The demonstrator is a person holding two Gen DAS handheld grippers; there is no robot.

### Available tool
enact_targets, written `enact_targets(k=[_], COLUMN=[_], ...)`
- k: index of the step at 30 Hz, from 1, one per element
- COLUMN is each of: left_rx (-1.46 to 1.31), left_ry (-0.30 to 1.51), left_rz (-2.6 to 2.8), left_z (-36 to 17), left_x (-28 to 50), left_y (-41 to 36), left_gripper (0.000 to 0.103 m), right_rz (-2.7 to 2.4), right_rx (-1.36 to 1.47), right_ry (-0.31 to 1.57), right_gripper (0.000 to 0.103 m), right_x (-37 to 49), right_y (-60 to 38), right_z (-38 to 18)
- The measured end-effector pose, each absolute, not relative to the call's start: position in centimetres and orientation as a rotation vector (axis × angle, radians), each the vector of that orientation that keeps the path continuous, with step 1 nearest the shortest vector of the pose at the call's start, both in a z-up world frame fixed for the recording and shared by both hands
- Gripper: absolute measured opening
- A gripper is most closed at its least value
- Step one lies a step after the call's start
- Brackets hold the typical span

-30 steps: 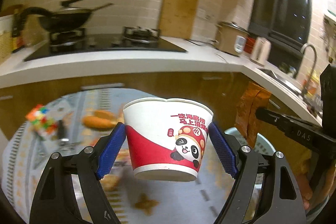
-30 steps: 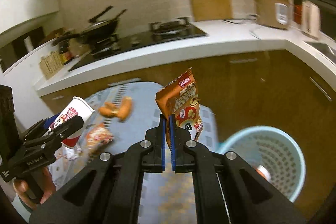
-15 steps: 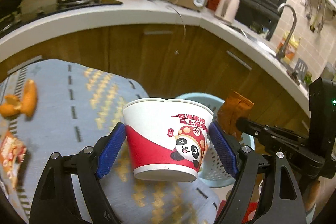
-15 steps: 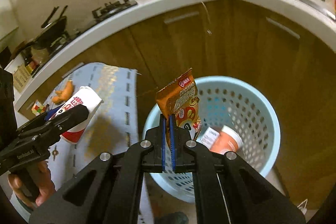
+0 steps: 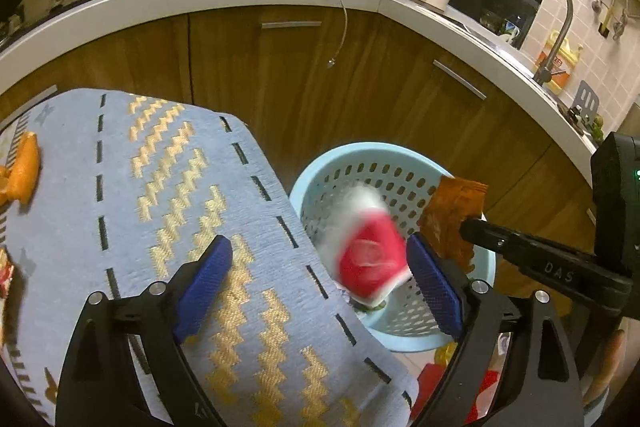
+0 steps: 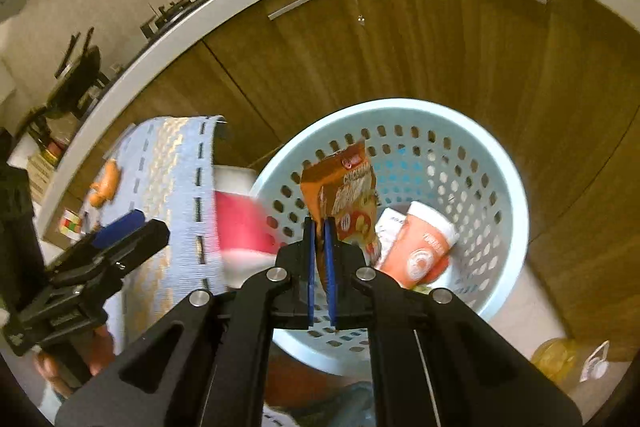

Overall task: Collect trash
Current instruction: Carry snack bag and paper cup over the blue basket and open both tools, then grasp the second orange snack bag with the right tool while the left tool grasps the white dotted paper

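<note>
Fingers of the left gripper [image 5: 320,277] stand wide apart; its jaws have just been opening, and the paper cup [image 5: 370,259] is loose between them, touching neither pad as far as the blur allows. The cup is a red and white smear, its print unreadable, tilted with its white mouth up and away toward the basket wall and its base low and near; it is over the mouth of the pale blue perforated laundry-style basket [image 5: 320,171]. In the right wrist view the same cup shows only as a red and white blur at the basket's left rim [image 6: 240,227].

The right gripper [image 6: 319,227] is clenched on the lower edge of an orange snack packet [image 6: 344,195], which stands nearly upright above the pads, its long axis running up and slightly left, held over the basket [image 6: 500,163]. The packet's lettering is only partly legible. At the basket's bottom lies an orange and white cup [image 6: 424,247] on its side, mouth up and to the right, beside a white scrap that it half hides.

Left of the basket is a surface under a blue cloth with gold zigzags [image 5: 160,187]; an orange object [image 5: 24,167] lies at its far left edge, cut off by the frame.
</note>
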State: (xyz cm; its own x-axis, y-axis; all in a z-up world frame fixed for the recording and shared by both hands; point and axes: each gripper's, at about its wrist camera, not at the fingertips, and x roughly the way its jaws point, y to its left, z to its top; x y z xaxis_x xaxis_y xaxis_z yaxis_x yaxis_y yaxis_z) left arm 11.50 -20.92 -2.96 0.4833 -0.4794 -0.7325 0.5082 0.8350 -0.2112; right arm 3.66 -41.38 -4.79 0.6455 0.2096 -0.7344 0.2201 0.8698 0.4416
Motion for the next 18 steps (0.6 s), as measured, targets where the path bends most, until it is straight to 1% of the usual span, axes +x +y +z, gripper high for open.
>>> enact_targets(k=[3,5,6,14,15,16,17,18], left_rx=[0.032,0.025,0.02,-0.059,-0.064,-0.073,-0.082,-0.09], left_ry=[0.869,0.863,0.862,0.842,0.835,0.827,0.82,0.815], left_rz=[-0.596,-0.591,-0.589,-0.57,-0.559,-0.545,-0.53,-0.521], left_z=[-2.8,-2.5,-2.4,-1.3,-1.1,-0.8,-0.6,-0.4], left_x=[11.2,11.1,11.0,10.3,10.1,10.0,9.8,9.7], left_y=[-20.3,-19.8,-19.5,-15.8,-15.2,-14.3,-13.4,-12.8], left_gripper=[0.086,0.086,0.086,0.086,0.086,0.086,0.086,0.086], right_rz=[-0.02,-0.033,-0.036,0.008,0.017,0.025,0.032,0.042], right_rx=[0.524,0.51,0.505,0.469,0.463,0.455,0.444,0.427], right_ry=[0.875,0.868,0.863,0.835,0.83,0.82,0.809,0.793], right_gripper=[0.016,0.031,0.032,0.034,0.036,0.043,0.047,0.048], right_x=[3.5,3.4,3.2,3.5,3.5,3.6,3.6,3.7], right_y=[-41.3,-41.0,-41.0,-38.6,-38.2,-37.6,-37.0,-36.2], right_z=[-4.5,-4.2,-4.0,-2.2,-1.9,-1.5,-1.1,-0.5])
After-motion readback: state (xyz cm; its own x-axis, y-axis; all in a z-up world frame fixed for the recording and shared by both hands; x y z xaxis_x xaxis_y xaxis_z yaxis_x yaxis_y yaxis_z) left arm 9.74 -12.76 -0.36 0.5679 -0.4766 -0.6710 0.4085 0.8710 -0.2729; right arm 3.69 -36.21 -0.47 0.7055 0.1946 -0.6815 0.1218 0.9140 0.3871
